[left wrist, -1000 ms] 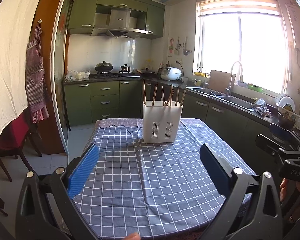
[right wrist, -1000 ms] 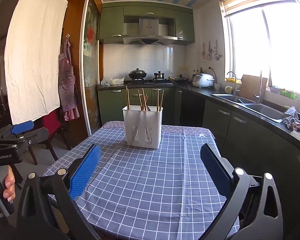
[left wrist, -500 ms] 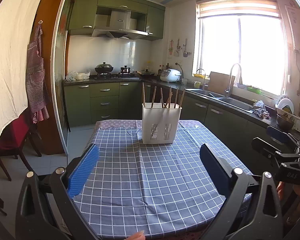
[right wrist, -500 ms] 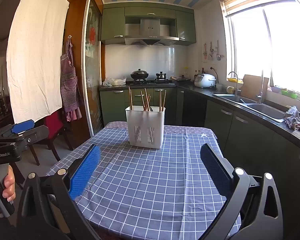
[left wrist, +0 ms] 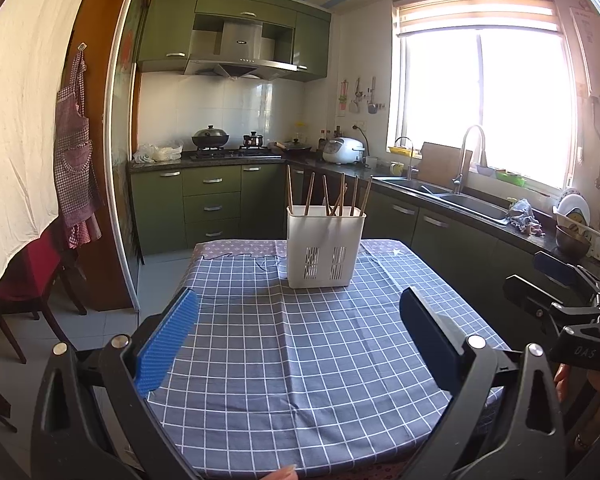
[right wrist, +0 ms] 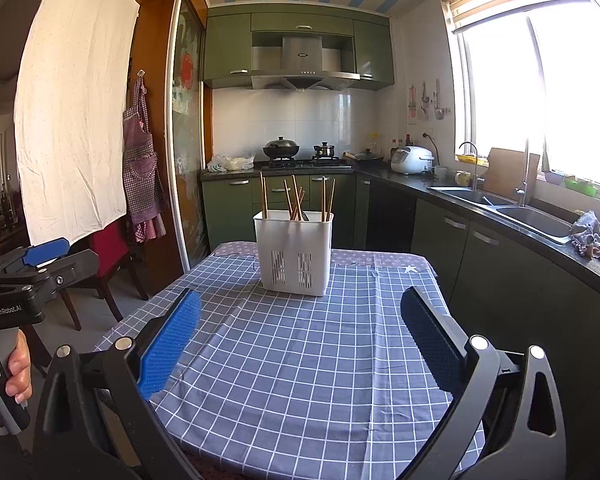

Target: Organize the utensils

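A white slotted utensil holder stands upright on the far half of the table, with several wooden chopsticks sticking out of it. It also shows in the right wrist view with its chopsticks. My left gripper is open and empty, held above the table's near edge, well short of the holder. My right gripper is open and empty, also back from the holder. Each gripper shows at the edge of the other's view.
The table wears a blue checked cloth. Green kitchen cabinets and a counter with a sink run behind and to the right. A red chair stands left of the table.
Both grippers have drawn back and up slightly from the holder. Both stay open and empty.
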A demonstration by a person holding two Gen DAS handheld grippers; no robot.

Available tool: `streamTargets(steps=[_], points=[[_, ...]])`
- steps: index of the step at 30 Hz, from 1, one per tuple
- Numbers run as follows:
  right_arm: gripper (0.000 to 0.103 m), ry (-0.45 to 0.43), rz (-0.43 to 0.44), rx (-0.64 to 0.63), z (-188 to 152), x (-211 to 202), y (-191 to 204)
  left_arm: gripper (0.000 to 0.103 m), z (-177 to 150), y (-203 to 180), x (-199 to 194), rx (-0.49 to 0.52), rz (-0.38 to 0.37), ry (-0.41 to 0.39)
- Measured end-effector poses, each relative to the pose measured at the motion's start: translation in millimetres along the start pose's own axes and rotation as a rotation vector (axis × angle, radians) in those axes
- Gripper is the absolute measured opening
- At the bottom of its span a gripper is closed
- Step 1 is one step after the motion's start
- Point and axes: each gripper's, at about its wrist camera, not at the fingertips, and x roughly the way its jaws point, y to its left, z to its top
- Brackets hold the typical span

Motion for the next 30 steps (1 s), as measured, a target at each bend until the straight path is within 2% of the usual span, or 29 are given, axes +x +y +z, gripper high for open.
streamTargets(steps=[30], points=[[0.098, 0.012, 0.009, 0.005, -3.7, 10.6, 2.1, 0.096, -1.3, -4.8, 3.6, 0.013, 0.017, 0.012]])
